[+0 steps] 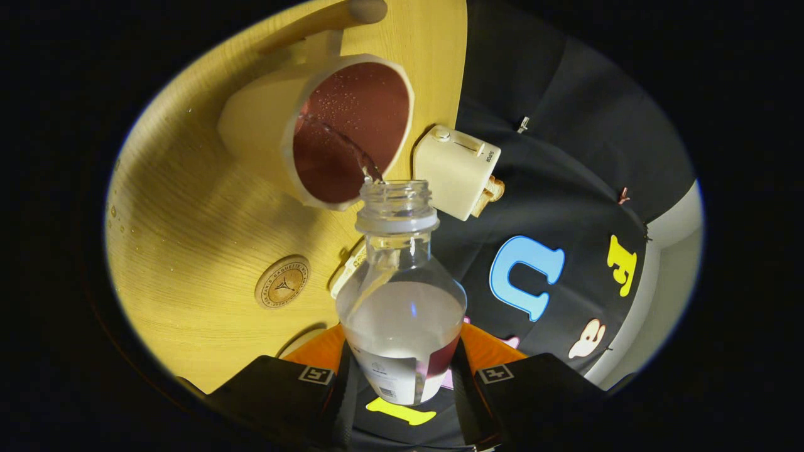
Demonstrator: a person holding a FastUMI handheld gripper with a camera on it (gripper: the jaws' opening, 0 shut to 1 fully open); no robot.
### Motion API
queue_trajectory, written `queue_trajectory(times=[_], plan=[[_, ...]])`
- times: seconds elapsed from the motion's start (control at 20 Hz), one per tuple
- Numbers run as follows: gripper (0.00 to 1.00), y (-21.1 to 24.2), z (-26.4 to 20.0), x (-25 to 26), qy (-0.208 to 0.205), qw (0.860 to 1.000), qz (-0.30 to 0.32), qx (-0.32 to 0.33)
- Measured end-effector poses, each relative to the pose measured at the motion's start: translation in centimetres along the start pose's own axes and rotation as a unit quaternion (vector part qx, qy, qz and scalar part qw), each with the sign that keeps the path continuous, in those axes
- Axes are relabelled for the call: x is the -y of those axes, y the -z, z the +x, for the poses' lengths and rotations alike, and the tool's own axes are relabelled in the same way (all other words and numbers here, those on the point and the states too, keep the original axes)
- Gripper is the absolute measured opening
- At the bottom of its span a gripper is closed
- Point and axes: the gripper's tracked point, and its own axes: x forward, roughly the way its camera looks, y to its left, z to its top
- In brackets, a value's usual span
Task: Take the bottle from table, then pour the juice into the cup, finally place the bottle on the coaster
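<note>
The gripper [402,383] pinches the clear plastic bottle [402,314] by its labelled lower body, one black finger pressed on each side. The bottle's open neck points ahead, and a thin stream runs from it into the cream cup with a dark red inside [342,132] just beyond. A round cork coaster [282,282] lies on the yellow wooden tabletop [188,220], to the left of the bottle. A small cream box-shaped appliance [455,169] sits right of the cup.

Light wooden tabletop [188,232] with visible grain, brightly lit, a few droplets scattered near its far rim. Black cloth wall [565,144] hung just beside the table, creased, fastened with small clips. A pale, plain surface [675,242] showed past the cloth's edge.
</note>
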Motion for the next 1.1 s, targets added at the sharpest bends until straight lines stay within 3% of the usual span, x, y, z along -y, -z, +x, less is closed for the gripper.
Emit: queue_trajectory(times=[1.1], plan=[[0.67, -0.9, 0.0, 1.9, 0.029, 0.995, -0.086, 0.034]])
